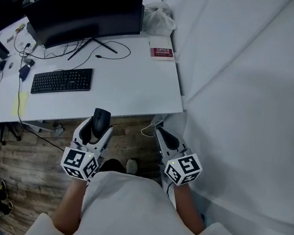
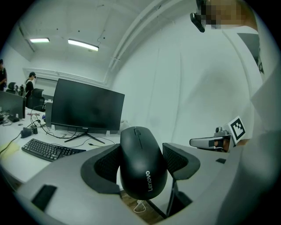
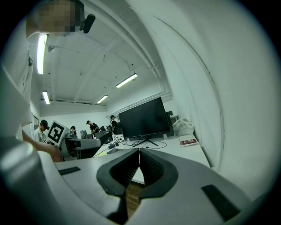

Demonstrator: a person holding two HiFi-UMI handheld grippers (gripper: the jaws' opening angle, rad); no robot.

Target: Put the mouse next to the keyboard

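A black mouse (image 1: 100, 121) (image 2: 142, 162) sits between the jaws of my left gripper (image 1: 97, 125) (image 2: 141, 161), whose pads press on its two sides. It hangs just off the white desk's (image 1: 135, 85) near edge, over the wooden floor. The black keyboard (image 1: 62, 80) (image 2: 48, 149) lies on the desk, ahead and to the left of the mouse. My right gripper (image 1: 162, 134) (image 3: 138, 163) is shut with nothing in it, to the right near the desk's corner.
A large black monitor (image 1: 86, 9) stands behind the keyboard, with cables (image 1: 100, 47) around its foot. A red and white booklet (image 1: 161, 52) and a plastic bag (image 1: 159, 18) lie at the desk's right end. A white wall (image 1: 248, 102) runs along the right.
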